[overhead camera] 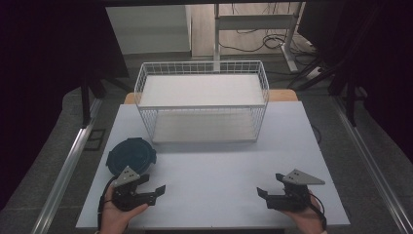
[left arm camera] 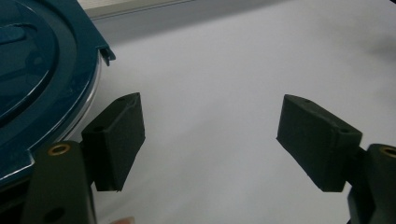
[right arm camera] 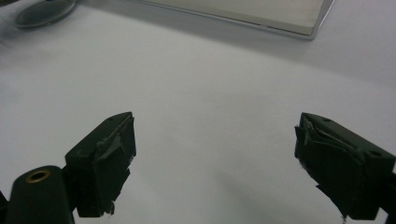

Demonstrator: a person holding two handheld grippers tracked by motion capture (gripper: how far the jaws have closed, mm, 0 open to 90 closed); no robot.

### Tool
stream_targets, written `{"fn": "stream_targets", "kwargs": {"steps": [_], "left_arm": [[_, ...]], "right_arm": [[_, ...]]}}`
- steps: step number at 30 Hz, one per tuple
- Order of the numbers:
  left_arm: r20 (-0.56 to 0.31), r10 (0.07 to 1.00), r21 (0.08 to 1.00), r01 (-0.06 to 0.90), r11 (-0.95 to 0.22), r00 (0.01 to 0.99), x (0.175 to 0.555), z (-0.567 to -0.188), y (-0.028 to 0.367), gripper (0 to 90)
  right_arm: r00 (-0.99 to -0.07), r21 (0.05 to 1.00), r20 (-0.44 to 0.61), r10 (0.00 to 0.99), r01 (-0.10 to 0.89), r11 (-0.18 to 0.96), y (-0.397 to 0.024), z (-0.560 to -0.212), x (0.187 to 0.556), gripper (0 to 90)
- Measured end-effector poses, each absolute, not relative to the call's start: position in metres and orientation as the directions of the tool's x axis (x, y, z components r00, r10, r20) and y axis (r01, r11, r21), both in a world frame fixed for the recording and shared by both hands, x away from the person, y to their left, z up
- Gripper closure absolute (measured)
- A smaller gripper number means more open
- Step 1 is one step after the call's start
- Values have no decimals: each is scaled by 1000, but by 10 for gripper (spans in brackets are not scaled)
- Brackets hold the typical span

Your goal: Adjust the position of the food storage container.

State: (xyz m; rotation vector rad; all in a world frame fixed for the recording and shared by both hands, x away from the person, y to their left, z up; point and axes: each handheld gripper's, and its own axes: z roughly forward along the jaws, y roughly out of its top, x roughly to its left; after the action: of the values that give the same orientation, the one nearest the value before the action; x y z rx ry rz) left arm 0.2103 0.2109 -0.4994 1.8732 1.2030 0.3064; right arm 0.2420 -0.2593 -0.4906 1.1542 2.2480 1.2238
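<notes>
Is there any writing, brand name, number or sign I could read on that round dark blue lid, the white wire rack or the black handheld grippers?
None: no readable text on the round dark blue plastic lid, the white wire two-shelf rack, the left gripper or the right gripper.

Tongs [left arm camera: 210, 140] spread wide over the pale surface [left arm camera: 243, 60], with nothing between them.
Its two black jaws rise from the bottom edge, far apart, one low at the left and one low at the right. A dark blue round lid [left arm camera: 37, 70] with a notched rim sits on a clear container at the upper left, just beside the left jaw. Whether they touch cannot be told.
</notes>
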Motion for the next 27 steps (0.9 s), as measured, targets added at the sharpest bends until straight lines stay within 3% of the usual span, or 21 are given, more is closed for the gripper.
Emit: {"fn": "stream_targets", "kwargs": {"steps": [18,27], "left_arm": [[-232,833,772,615,-156,503,209,-496,213,228],[-218,837,778,607,-161,501,208,-479,216,269]], "right_arm": [[-598,813,83,797,503,293,-258,-487,240,182],[-608,811,82,789,501,302,-261,-486,239,190]]}}
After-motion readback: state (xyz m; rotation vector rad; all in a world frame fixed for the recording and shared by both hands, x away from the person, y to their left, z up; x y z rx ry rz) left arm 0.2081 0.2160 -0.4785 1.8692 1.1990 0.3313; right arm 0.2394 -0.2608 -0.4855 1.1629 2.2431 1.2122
